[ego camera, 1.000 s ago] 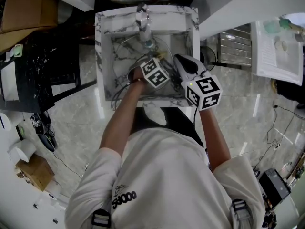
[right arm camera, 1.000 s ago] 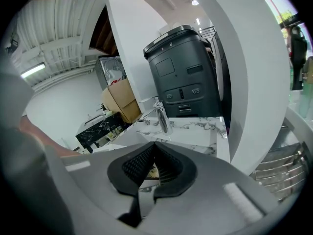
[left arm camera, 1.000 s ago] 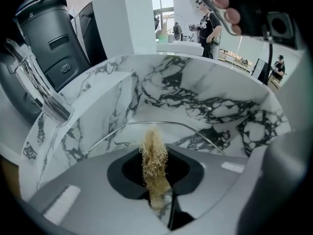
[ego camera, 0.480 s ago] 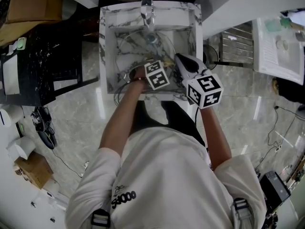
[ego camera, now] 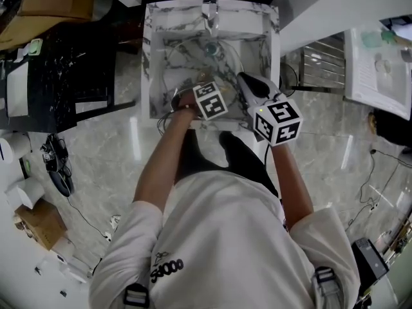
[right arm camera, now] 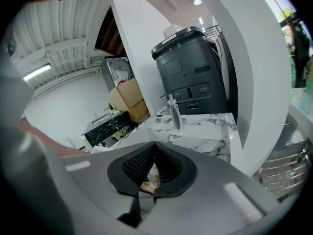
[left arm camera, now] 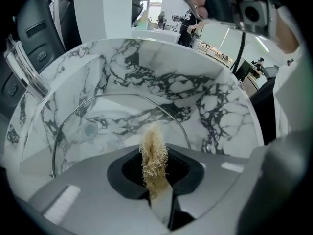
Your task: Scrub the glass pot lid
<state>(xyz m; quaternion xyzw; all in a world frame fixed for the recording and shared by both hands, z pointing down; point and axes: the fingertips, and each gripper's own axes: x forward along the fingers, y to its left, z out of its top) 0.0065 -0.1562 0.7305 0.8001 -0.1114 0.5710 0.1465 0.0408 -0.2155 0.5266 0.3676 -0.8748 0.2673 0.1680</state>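
Note:
The glass pot lid (ego camera: 193, 62) leans tilted inside the marble sink (ego camera: 147, 63). Its metal rim arcs across the left gripper view, with the clear pane of the lid (left arm camera: 122, 124) just past the jaws. My left gripper (ego camera: 206, 82) (left arm camera: 156, 190) is shut on a beige fibrous scrubber (left arm camera: 154, 158), which stands up against the lid. My right gripper (ego camera: 243, 79) (right arm camera: 153, 148) reaches over the sink's right side. Its jaws meet at the tips, with a thin pale edge clamped between them that looks like the lid's rim.
A chrome faucet (ego camera: 209, 8) (right arm camera: 173, 114) stands at the sink's far edge and the drain (left arm camera: 89, 129) shows through the glass. Black cabinets (ego camera: 58, 76) stand left of the sink. A wire rack (ego camera: 318, 60) and a white counter are at the right.
My left gripper has drawn the scrubber back across the lid, a little toward the sink's near edge. The right gripper has kept its place. The head view has shifted.

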